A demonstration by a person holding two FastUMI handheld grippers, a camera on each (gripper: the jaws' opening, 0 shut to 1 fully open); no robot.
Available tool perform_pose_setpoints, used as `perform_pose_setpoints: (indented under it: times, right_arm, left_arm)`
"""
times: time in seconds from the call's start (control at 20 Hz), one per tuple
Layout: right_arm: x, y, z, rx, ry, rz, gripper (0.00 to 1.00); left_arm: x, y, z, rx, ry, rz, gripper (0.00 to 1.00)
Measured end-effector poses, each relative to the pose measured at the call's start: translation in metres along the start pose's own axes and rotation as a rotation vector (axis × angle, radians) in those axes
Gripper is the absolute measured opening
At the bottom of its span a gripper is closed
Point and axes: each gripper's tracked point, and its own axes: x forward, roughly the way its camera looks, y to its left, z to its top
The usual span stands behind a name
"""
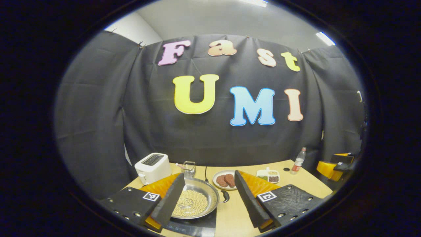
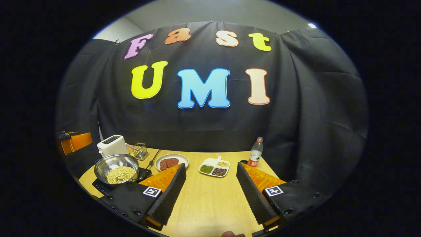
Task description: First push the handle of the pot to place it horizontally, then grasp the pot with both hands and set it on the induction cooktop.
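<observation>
The pot (image 1: 194, 201) sits on the induction cooktop (image 1: 197, 226) near the table's (image 2: 210, 200) left edge; both the left gripper (image 1: 210, 200) and right gripper (image 2: 210, 194) gape wide, empty, so withdrawal likely remains.

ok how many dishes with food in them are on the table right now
3. The pot of beans sits at the left on the cooktop; the plate of meat patties is mid-table; the divided tray lies right of it, near the bottle.
</observation>
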Motion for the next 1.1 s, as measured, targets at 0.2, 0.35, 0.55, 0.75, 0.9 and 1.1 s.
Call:
perform_pose_setpoints:
  times: [0.2,0.35,0.55,0.75,0.9,1.1]
  right_arm:
    - [-0.019,-0.041,0.017,-0.017,-0.083,0.01,0.98]
    - [-0.034,-0.072,0.017,-0.003,-0.106,0.03,0.98]
    - [-0.056,-0.096,0.004,-0.005,-0.118,0.073,0.98]
    - [-0.069,-0.108,0.0,-0.039,-0.128,0.056,0.98]
    - [-0.074,-0.109,-0.003,-0.03,-0.118,0.036,0.98]
    - [-0.087,-0.099,-0.01,0.0,-0.107,-0.002,0.98]
  left_arm:
    - [-0.025,-0.05,0.007,-0.092,-0.023,-0.015,0.92]
    - [-0.039,-0.05,-0.007,-0.094,0.005,0.112,0.96]
    - [-0.077,-0.065,-0.013,-0.186,-0.005,0.194,0.92]
    - [-0.095,-0.067,-0.03,-0.127,0.06,0.214,0.88]
    - [-0.105,-0.071,-0.013,-0.101,0.021,0.2,0.92]
    - [-0.106,-0.068,-0.009,-0.025,0.022,0.179,0.92]
